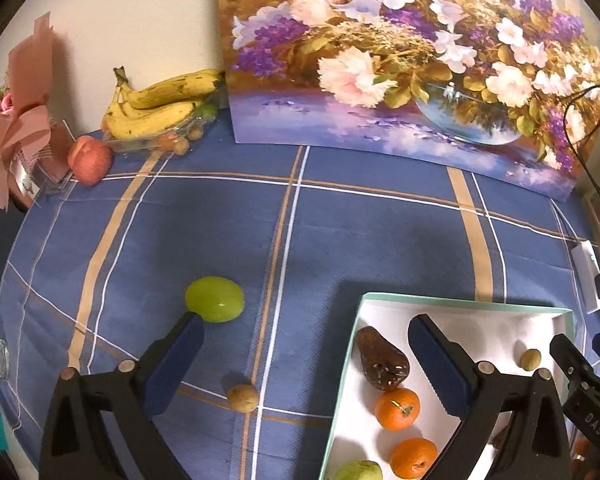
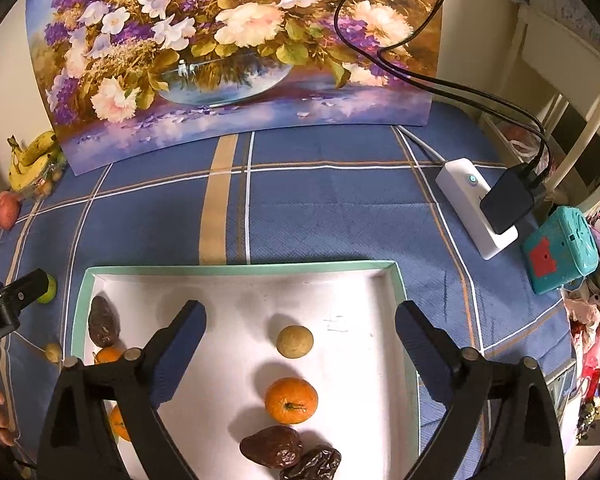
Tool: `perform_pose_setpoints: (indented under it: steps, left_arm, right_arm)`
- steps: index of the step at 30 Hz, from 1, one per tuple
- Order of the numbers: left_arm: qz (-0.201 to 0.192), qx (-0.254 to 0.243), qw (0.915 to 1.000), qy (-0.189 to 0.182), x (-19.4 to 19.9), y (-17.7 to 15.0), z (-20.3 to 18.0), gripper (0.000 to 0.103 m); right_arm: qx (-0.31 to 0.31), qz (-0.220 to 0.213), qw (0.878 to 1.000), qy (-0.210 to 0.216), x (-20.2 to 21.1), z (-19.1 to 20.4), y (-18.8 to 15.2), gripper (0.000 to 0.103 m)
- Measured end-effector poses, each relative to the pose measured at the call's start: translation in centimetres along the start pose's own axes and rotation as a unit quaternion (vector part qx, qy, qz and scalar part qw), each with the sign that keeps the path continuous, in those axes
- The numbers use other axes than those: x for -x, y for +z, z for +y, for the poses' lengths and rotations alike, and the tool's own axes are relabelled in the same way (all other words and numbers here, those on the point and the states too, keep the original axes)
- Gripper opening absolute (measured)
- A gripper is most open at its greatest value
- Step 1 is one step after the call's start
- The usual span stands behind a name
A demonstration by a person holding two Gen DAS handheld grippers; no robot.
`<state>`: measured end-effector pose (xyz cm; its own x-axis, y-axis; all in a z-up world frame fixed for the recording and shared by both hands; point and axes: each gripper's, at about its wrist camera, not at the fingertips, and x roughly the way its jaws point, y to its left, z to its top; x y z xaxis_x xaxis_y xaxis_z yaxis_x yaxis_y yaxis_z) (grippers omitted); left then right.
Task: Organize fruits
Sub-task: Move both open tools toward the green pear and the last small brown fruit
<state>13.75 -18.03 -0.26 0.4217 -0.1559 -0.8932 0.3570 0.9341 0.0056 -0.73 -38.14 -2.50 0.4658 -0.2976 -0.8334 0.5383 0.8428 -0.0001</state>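
Left wrist view first: your left hand-held gripper (image 1: 306,334) is spread wide with nothing between the fingers, hanging over the blue checked cloth on the surface (image 1: 220,232). A green plum (image 1: 215,299) sits on the cloth, right at the tip of the left finger; can't tell if they touch. A small brown round fruit (image 1: 242,397) lies on the cloth nearer you, just left of the white tray (image 1: 464,304). Inside the tray, left side, you've got a dark brown pear-shaped fruit (image 1: 382,360), two oranges (image 1: 397,408) below it, and a green fruit (image 1: 358,471) at the bottom edge. Way back by the wall there's a bunch of bananas (image 1: 160,104) and a peach (image 1: 90,160).

Right wrist view: your right hand-held gripper (image 2: 300,330) is also fully released, empty, hovering above the tray (image 2: 240,269). Between its fingers, lying on the tray floor, are a small tan round fruit (image 2: 295,341), an orange (image 2: 291,400) below that, then two wrinkly dates (image 2: 271,446) touching each other. A white power strip (image 2: 466,200) sits off to the right, well apart.
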Motion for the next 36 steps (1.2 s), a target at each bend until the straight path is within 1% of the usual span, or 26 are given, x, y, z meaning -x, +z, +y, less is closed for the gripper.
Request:
perform_pose_setpoints:
  steps: [6, 13, 24, 31, 34, 36]
  left_arm:
    - [-0.004, 0.004, 1.0000, -0.004, 0.6, 0.2, 1.1, 0.103]
    - [-0.020, -0.003, 0.9995, 0.025, 1.9, 0.5, 3.4, 0.103]
    - [-0.018, 0.022, 0.9976, 0.063, 2.5, 0.2, 8.3, 0.103]
    - [0.005, 0.035, 0.9977, 0.058, 2.1, -0.8, 10.4, 0.103]
    - [0.023, 0.042, 0.9978, 0.046, 1.3, -1.4, 10.7, 0.103]
    - [0.040, 0.049, 0.9976, 0.030, 0.4, -1.8, 10.8, 0.103]
  right_arm:
    - [-0.001, -0.008, 1.000, 0.008, 0.1, 0.9, 0.1, 0.096]
    - [-0.004, -0.009, 1.000, 0.024, 0.5, 2.6, 0.3, 0.096]
    - [0.049, -0.010, 0.998, 0.050, 1.1, 8.6, 0.2, 0.096]
    - [0.077, 0.002, 0.995, 0.063, 1.0, 12.7, -0.5, 0.096]
    - [0.086, 0.010, 0.994, 0.065, 0.8, 14.0, -0.9, 0.096]
    - [0.086, 0.017, 0.994, 0.067, 0.6, 14.5, -1.2, 0.096]
